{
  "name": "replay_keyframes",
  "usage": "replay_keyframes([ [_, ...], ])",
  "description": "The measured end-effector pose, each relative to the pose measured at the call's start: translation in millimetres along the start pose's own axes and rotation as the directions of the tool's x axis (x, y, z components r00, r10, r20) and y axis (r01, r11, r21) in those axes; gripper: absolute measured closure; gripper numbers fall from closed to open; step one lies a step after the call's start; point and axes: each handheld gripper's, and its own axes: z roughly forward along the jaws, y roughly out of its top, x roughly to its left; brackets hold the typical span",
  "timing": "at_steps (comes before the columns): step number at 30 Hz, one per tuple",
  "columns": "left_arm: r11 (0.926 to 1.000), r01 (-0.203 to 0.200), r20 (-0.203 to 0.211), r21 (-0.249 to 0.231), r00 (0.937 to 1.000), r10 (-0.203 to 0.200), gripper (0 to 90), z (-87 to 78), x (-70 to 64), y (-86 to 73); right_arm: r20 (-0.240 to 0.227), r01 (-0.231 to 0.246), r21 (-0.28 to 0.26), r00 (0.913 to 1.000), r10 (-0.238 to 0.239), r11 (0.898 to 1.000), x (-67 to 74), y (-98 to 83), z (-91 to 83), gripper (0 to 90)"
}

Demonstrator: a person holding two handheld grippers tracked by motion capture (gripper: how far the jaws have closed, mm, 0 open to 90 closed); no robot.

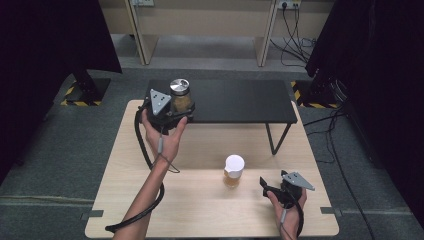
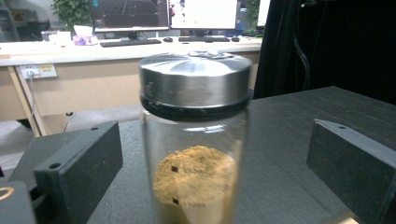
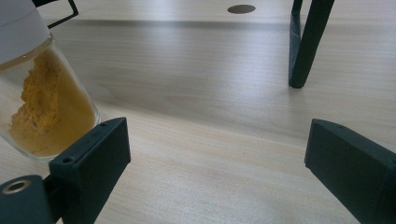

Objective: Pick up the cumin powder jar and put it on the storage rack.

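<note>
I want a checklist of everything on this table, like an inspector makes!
Surface: light wooden table bearing a low black shelf.
Job's things: glass jar with silver metal lid, brown powder inside, upright on the shelf; glass jar with white lid, yellow powder inside, upright on the table.
Clutter: nothing seen.
Grippers: left hand-held gripper open, jaws either side of the silver-lidded jar, not pressing; right hand-held gripper open, empty, beside the white-lidded jar.
Cables: black cable trails from the left gripper; floor cables by the wall.
Surroundings: grey floor, black curtains.
</note>
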Motion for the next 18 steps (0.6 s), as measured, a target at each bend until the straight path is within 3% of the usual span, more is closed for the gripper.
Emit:
replay_keyframes([
  [18, 0.9998, -0.007, 0.040, -0.020, 0.9992, 0.008, 2.2, -34.2, -1.8, -18.4, 0.002, 0.006, 0.000, 1.0000, -0.006, 1.000, 1.1, -0.1, -0.2, 6.9],
])
